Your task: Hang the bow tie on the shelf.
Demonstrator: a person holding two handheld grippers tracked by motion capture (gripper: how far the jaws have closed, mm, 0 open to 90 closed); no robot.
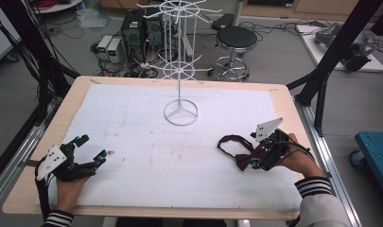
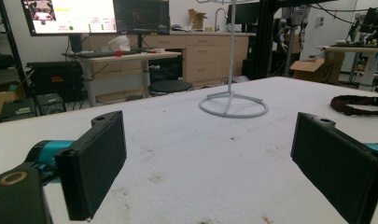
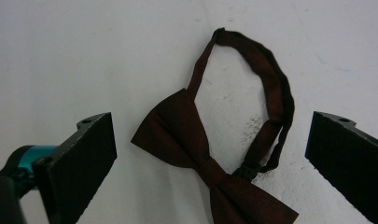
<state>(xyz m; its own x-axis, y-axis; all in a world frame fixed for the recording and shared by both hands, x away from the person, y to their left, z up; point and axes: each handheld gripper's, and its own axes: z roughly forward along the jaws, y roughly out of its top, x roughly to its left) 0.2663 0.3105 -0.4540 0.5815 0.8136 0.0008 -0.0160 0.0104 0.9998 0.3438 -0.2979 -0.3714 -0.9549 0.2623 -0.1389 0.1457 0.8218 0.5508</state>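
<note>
The right hand-held gripper (image 1: 265,158) hangs over the dark red bow tie (image 1: 246,158) at the right side of the bench (image 1: 146,146), its jaws spread wide and released, nothing between them. In the right gripper view the bow tie (image 3: 196,144) lies flat on the white sheet between and just ahead of the two black pads (image 3: 81,158), touching neither; its neck strap (image 3: 266,79) curls away in a loop, with a small dark clasp (image 3: 247,171) beside the knot.

The left hand-held gripper (image 1: 87,153) sits at the near left corner of the bench, well apart from the bow tie, jaws also spread wide and holding nothing. Its own view looks across bare, lightly stained sheet towards the ring-shaped base of a white wire display stand (image 2: 233,105), with the strap (image 2: 357,103) lying at the far right.

The display stand (image 1: 180,113) rises mid-bench toward the far edge, spoked tiers above. Beyond the bench stand a black stool (image 1: 235,40) and computer towers (image 1: 134,28) among floor cables.
</note>
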